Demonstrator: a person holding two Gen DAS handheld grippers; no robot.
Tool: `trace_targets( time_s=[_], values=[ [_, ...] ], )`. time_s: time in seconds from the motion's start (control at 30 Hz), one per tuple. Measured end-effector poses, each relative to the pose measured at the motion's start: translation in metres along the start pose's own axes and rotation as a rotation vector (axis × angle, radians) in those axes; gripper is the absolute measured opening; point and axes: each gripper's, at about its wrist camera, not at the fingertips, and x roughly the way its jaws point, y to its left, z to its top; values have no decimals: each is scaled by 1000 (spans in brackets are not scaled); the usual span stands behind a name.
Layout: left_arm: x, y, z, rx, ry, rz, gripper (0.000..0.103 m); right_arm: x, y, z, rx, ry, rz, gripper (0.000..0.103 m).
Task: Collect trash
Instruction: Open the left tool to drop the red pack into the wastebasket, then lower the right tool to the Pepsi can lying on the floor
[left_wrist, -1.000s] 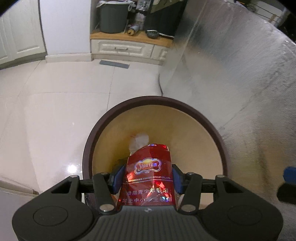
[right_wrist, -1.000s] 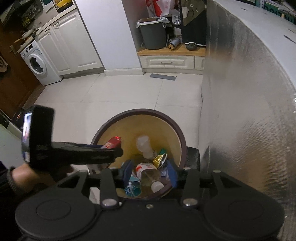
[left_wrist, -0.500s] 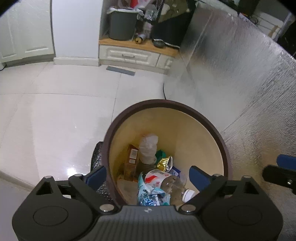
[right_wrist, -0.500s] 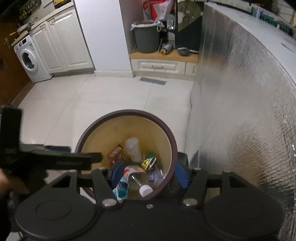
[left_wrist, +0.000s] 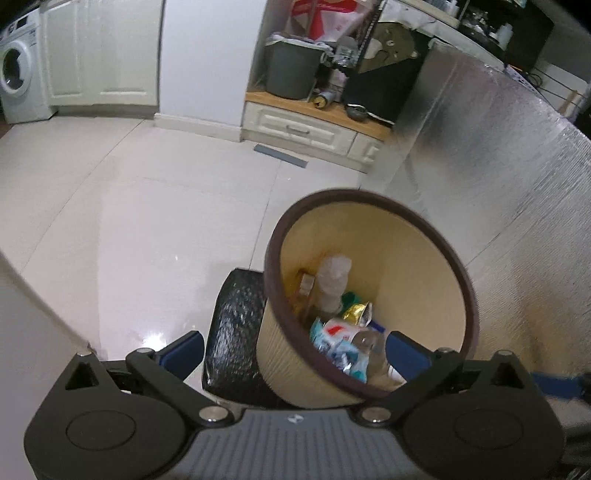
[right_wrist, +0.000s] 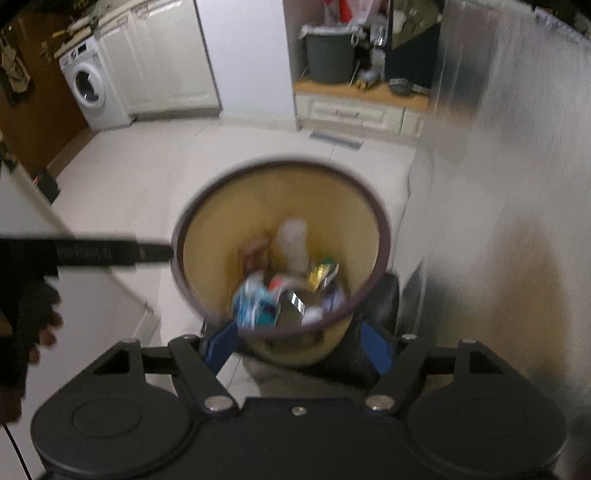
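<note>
A round bin (left_wrist: 439, 243) with a brown rim and a beige inside stands on the tiled floor. It holds a clear bottle, a gold wrapper, blue-white packets and a brownish pack (left_wrist: 304, 286) leaning on its left wall. My left gripper (left_wrist: 295, 350) hangs over the near rim. Its jaws are opening wide and hold nothing. In the blurred right wrist view the bin (right_wrist: 384, 236) fills the middle. My right gripper (right_wrist: 298, 347) is above its near edge, its jaws opening with nothing pressed between them. The left gripper (right_wrist: 110, 253) shows there as a dark bar beside the rim, held by a gloved hand (right_wrist: 33, 306).
A black bag (left_wrist: 236, 332) lies under the bin's left side. A silver quilted wall (left_wrist: 517, 177) rises close on the right. Further back are a grey bin (left_wrist: 291, 70) on a low wooden cabinet and a washing machine (right_wrist: 88, 85). A white edge (left_wrist: 33, 295) borders the left.
The left gripper opened and the red pack it held dropped into the bin. It then drew off to the left. The right jaws widened and that gripper sank toward the bin.
</note>
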Motion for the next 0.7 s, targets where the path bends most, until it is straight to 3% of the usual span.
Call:
trace_targets(
  time_s=[0.17,0.37,0.7],
  values=[
    [3,17,-37,-51,6,20,103,50,-2,-43,-54,102,-6,74],
    [10,34,-77,-120,11,46,103,116,1,-87,-114,200,55,74],
    [22,45,-109,-229,-47,63,103,240,-4,-173,-214,206,115,83]
  ],
)
